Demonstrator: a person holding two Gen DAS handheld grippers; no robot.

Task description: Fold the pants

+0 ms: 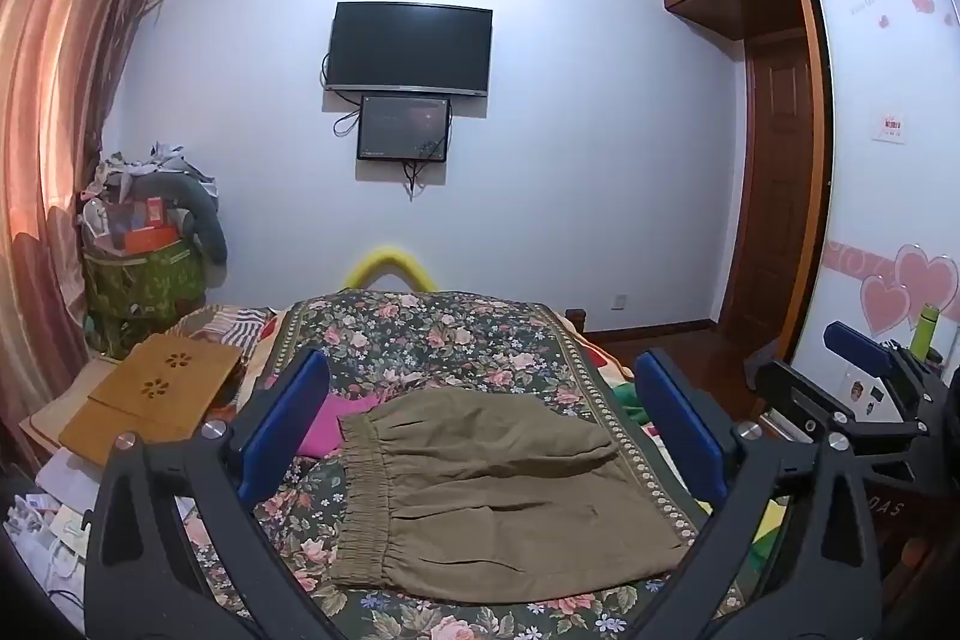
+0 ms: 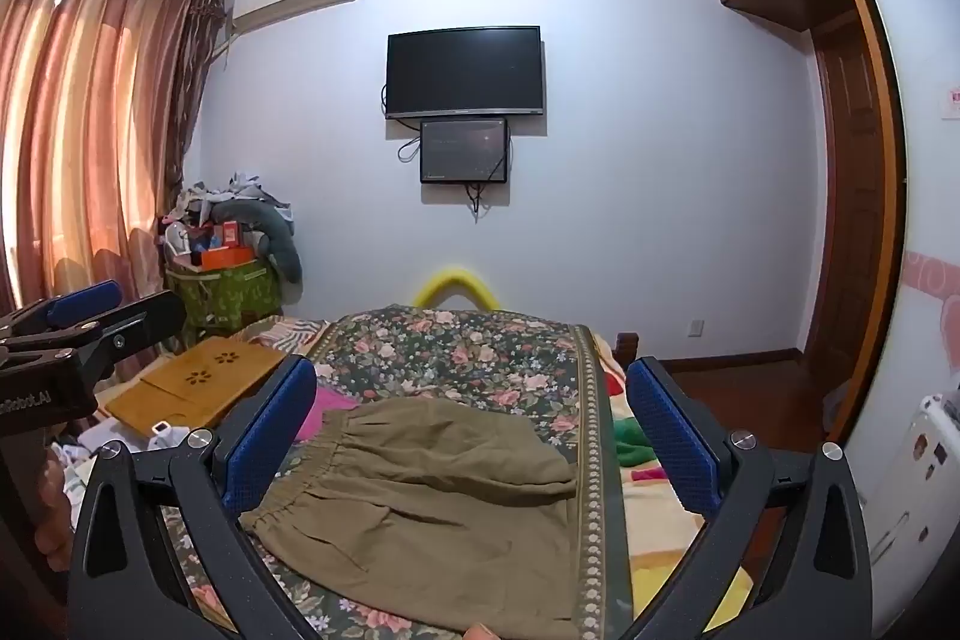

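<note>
Olive pants [image 1: 480,484], folded, elastic waistband leftward, on floral bedspread [image 1: 420,334].

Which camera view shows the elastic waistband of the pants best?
The left wrist view: the waistband of the pants shows whole between the open left gripper. In the right wrist view, the waistband is partly hidden behind a finger of the open right gripper.

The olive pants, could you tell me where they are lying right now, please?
In both wrist views the olive pants lie flat on the floral bedspread, waistband to the left beside a pink garment, below the wall TV.
</note>
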